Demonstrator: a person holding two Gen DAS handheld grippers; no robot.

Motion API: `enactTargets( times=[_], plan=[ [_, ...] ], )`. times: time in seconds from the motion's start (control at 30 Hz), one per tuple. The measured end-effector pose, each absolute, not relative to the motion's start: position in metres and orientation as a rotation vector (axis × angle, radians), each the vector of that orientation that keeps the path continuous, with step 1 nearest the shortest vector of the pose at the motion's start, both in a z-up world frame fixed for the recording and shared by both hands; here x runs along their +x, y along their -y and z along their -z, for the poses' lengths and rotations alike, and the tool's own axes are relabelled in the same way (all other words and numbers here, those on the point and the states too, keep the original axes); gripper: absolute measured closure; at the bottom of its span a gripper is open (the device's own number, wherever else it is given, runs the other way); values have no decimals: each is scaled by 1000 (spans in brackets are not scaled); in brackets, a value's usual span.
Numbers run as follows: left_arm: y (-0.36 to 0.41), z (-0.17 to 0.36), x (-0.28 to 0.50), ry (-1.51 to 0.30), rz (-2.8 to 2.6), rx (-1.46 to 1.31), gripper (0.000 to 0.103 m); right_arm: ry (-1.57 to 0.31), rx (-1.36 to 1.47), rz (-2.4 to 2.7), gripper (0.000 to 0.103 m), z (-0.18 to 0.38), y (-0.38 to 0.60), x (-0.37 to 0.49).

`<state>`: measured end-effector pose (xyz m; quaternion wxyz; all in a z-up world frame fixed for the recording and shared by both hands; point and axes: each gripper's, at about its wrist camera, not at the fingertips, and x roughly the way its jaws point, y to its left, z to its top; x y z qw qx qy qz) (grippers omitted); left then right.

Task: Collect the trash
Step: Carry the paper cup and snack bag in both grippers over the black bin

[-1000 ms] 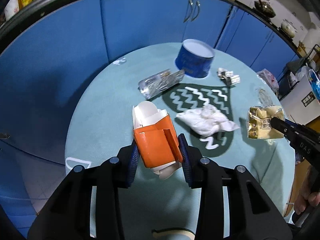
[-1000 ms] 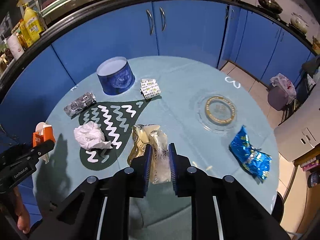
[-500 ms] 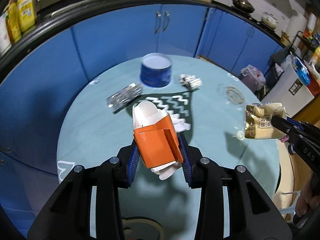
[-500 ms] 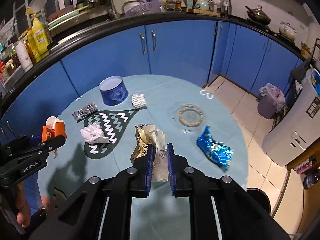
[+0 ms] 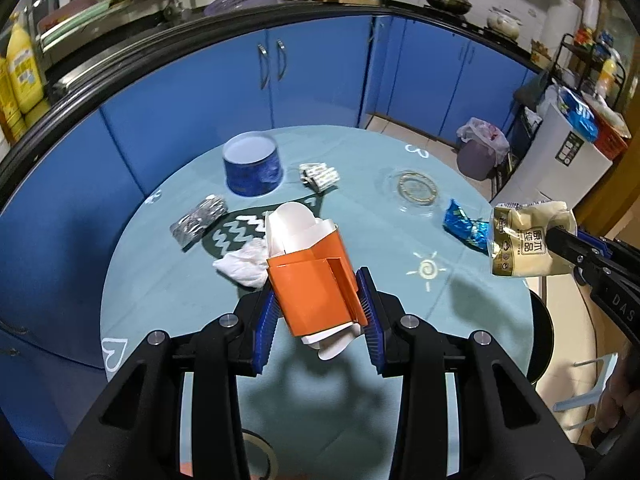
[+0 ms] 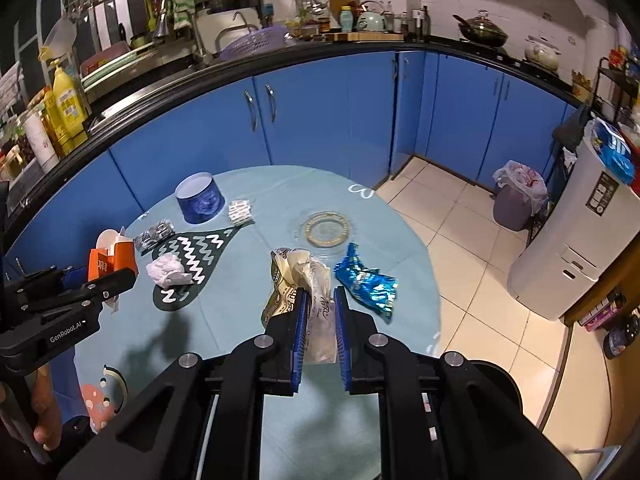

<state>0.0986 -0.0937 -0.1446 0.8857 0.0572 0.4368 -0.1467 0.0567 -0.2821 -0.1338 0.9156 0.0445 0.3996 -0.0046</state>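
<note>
Left wrist view shows the left gripper [image 5: 318,312] pinching an orange carton [image 5: 312,284] above the near tabletop [image 5: 168,280], while the right gripper [image 6: 318,330] clamps a crumpled beige wrapper [image 6: 298,276], whose thin slippery film could slide free and drop.

near side of the round table [image 6: 224,320] is wide open, crumpled tissue [image 6: 168,274] and blue wrapper [image 6: 366,282] flank the middle

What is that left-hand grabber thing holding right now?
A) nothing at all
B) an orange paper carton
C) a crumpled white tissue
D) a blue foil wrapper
B: the left gripper has its jaws pressed on both sides of the orange paper carton, lifted above the table.
</note>
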Motion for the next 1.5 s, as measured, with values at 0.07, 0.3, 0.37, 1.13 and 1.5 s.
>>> enactTargets(
  times=[0.07,0.3,0.37,1.13,1.5],
  plan=[
    [102,143,96,-904,314,130,64,-817,101,16,89,133,288,53],
    [133,139,89,-896,360,167,64,-802,124,44,89,131,311,40],
    [141,138,88,-895,373,178,64,-799,134,56,89,132,319,35],
    [251,137,56,-874,553,329,64,-774,230,180,89,136,399,-10],
    [305,140,40,-866,640,401,64,-769,280,235,89,144,437,-31]
  ],
)
